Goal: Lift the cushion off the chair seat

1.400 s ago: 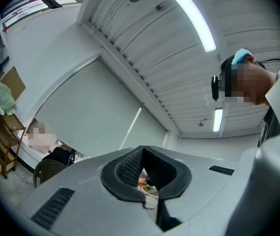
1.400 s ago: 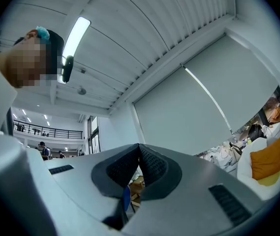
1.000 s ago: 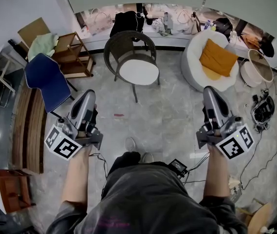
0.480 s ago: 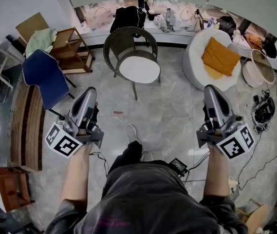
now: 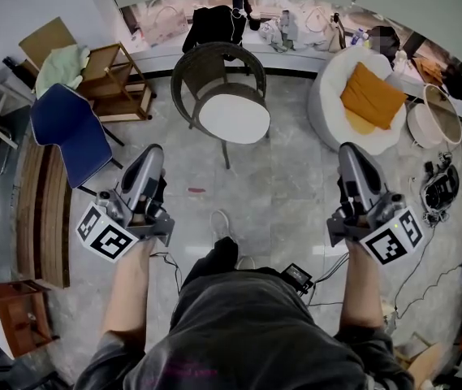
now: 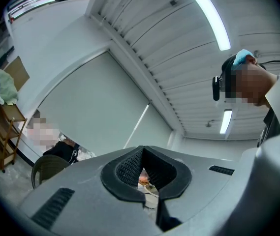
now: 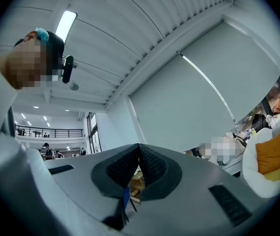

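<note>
Pale tiled floor (image 5: 283, 177), seen steeply from above, carries all that follows. Person, one, standing at the bottom of the head view in a dark top (image 5: 247, 331), both forearms reaching forward. White tub armchair (image 5: 326, 108), upper right, near the window ledge. Wicker chair (image 5: 202, 65), dark, round-backed, upper centre, ahead of the person and between the two arms' lines. Blue chair (image 5: 66, 130), left of the wicker chair and apart from it. Wooden rack (image 5: 115, 78), behind the blue chair, with a green cloth (image 5: 55, 62) draped on its left end. White cushion (image 5: 234, 118), round and flat, lies on the wicker chair's seat and covers most of it; neither claw touches it. Orange cushion (image 5: 373, 96), square, leans tilted in the hollow of the white armchair. Left claw (image 5: 151, 154), grey-shelled with a marker cube at the wrist, held in the air over the floor well short of the wicker chair; its jaws are clenched with nothing between them. Right claw (image 5: 351, 153), the same pattern, level with the left and well apart from it, nearer the armchair; jaws likewise pressed together and empty. Pale shoe (image 5: 221, 224), on the floor between the arms. Small black device (image 5: 299, 278), with cables, on the floor beside the person's right forearm.
</note>
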A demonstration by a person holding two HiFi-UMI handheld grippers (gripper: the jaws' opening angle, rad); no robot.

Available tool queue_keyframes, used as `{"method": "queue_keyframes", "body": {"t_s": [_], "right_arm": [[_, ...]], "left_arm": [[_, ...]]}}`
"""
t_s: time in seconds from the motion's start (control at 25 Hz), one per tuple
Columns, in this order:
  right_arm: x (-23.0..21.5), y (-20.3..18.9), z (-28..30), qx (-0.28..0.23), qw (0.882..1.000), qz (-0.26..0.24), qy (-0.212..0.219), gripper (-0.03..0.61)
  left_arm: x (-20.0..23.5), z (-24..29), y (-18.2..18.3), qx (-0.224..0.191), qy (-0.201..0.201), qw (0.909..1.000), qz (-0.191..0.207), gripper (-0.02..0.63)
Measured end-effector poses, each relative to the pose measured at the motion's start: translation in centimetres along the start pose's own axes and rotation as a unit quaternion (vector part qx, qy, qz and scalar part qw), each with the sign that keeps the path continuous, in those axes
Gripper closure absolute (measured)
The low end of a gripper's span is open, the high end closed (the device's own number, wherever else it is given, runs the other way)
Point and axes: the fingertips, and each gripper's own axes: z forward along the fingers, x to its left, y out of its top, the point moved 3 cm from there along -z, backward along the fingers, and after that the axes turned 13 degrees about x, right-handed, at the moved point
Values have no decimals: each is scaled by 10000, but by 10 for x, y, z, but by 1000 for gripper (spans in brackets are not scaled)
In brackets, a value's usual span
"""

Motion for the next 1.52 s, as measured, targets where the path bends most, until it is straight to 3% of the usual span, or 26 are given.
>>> {"method": "queue_keyframes", "body": {"t_s": [0.64,1.08,1.52], "right_arm": [[-59,-18,130,436,9985,200,-275,568],[-73,-29,228,613,9970,340,-343,568],[-93,-33,259,731,9954,389,-483,568]], "left_arm": [[134,68,9,264,-68,9986,-443,604],[227,88,30,439,-28,9974,-576,604],[262,109,30,566,-58,9963,-649,604]]}}
